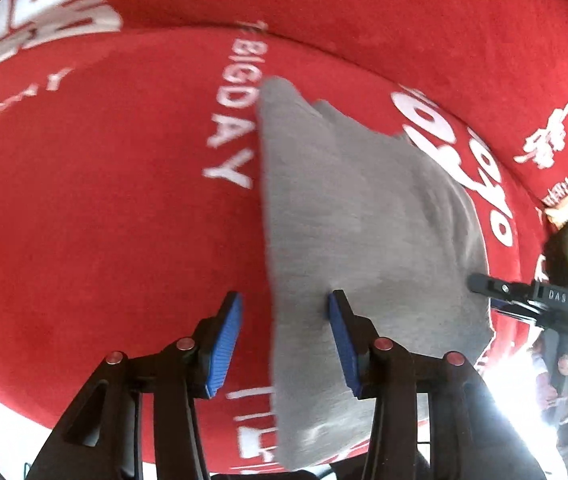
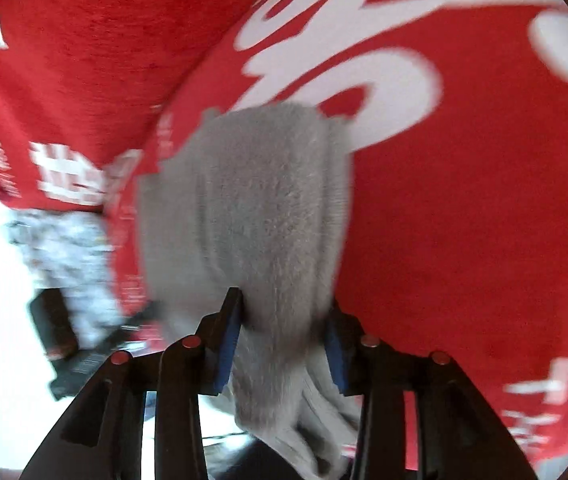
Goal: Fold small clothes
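A grey knit garment (image 1: 364, 216) lies on a red cover with white lettering (image 1: 124, 200). My left gripper (image 1: 284, 296) stands open over the garment's left edge. Its right pad (image 1: 342, 340) is over the cloth, while its left pad (image 1: 226, 344) is over bare red cover, apart from the cloth. In the right wrist view the garment (image 2: 260, 200) runs bunched between both pads of my right gripper (image 2: 283, 300), which is shut on it; a fold hangs below the pads. From the left wrist view the right gripper (image 1: 484, 294) sits at the garment's right edge.
A hand (image 1: 564, 364) holds the right gripper's handle. A pale patterned cloth (image 2: 68, 248) and a blurred black object (image 2: 60, 336) lie left of the red cover (image 2: 444, 240). The cover's back rises in a fold (image 1: 324, 12).
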A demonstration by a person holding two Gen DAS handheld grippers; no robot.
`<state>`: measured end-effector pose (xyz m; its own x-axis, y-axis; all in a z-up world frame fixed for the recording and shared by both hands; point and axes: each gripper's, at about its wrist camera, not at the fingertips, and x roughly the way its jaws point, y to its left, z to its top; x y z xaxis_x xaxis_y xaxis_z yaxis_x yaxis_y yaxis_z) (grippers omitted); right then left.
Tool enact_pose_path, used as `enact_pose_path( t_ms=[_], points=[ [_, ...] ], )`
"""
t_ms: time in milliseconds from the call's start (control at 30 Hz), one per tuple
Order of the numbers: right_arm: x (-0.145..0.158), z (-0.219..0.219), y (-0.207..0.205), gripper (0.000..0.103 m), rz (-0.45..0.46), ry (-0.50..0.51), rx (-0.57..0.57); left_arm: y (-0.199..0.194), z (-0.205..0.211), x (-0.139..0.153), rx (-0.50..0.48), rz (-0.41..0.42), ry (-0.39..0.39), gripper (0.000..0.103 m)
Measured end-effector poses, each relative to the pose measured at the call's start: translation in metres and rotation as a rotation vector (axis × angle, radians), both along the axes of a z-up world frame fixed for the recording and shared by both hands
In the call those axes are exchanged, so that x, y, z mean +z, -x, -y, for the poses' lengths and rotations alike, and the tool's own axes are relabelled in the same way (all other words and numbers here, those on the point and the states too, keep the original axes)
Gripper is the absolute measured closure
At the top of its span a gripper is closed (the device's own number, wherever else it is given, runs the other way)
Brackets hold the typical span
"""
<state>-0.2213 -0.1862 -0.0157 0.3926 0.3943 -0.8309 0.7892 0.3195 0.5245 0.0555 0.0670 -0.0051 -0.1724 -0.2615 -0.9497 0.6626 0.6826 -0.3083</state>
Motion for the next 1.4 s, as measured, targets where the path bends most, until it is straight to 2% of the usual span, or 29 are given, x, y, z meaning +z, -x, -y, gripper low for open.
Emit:
enact_pose_path(
  t_ms=[67, 133, 233, 267, 333, 367, 400, 467, 533, 567, 633, 700, 800, 933, 1100, 1233, 1333, 1400],
  points=[
    [0.012, 0.003, 0.008, 0.066, -0.038, 0.052, -0.015, -0.007, -0.006, 0.006, 0.004, 0.061, -0.038, 0.057],
    [0.024, 0.003, 0.008, 0.068, -0.040, 0.083, -0.027, -0.011, -0.009, 0.012, 0.008, 0.079, -0.040, 0.057],
    [0.026, 0.000, 0.018, 0.067, 0.033, 0.007, -0.064, -0.008, -0.006, 0.026, -0.009, 0.078, -0.005, 0.058],
    [0.021, -0.001, 0.019, 0.062, 0.034, -0.025, -0.071, -0.004, -0.001, 0.028, -0.018, 0.081, 0.000, 0.058],
    [0.010, -0.009, 0.017, 0.062, 0.017, -0.063, -0.081, 0.006, 0.008, 0.029, -0.040, 0.081, 0.007, 0.057],
    [0.006, -0.011, 0.012, 0.071, 0.005, -0.074, -0.083, 0.010, 0.012, 0.028, -0.048, 0.076, 0.005, 0.058],
    [0.004, -0.013, 0.012, 0.092, -0.003, -0.076, -0.085, 0.013, 0.013, 0.027, -0.052, 0.073, 0.002, 0.058],
    [0.012, -0.020, 0.005, 0.094, -0.005, -0.009, -0.046, 0.022, 0.017, 0.024, -0.064, 0.083, -0.007, 0.058],
    [0.024, -0.025, -0.003, 0.094, -0.067, 0.123, 0.051, 0.030, 0.019, 0.016, -0.083, 0.111, -0.042, 0.057],
    [0.023, -0.029, -0.008, 0.094, -0.118, 0.186, 0.117, 0.034, 0.018, 0.008, -0.086, 0.109, -0.060, 0.057],
    [0.010, -0.034, -0.011, 0.094, -0.180, 0.232, 0.193, 0.039, 0.016, 0.000, -0.080, 0.104, -0.070, 0.057],
    [0.003, -0.035, -0.010, 0.094, -0.187, 0.235, 0.200, 0.043, 0.017, -0.001, -0.080, 0.122, -0.076, 0.057],
    [0.009, -0.034, -0.007, 0.094, -0.188, 0.229, 0.153, 0.046, 0.019, 0.002, -0.087, 0.138, -0.092, 0.057],
    [0.034, -0.043, -0.003, 0.094, -0.187, 0.260, 0.123, 0.046, 0.017, 0.001, -0.089, 0.137, -0.100, 0.057],
    [0.063, -0.067, -0.018, 0.094, -0.127, 0.329, 0.191, 0.047, 0.017, 0.000, -0.074, 0.134, -0.110, 0.057],
    [0.046, -0.076, -0.026, 0.094, -0.172, 0.327, 0.239, 0.049, 0.019, 0.000, -0.072, 0.143, -0.123, 0.057],
    [0.026, -0.074, -0.020, 0.094, -0.225, 0.301, 0.214, 0.050, 0.020, 0.001, -0.077, 0.147, -0.126, 0.057],
    [0.024, -0.069, -0.016, 0.095, -0.224, 0.281, 0.178, 0.050, 0.020, 0.002, -0.073, 0.144, -0.131, 0.057]
  ],
)
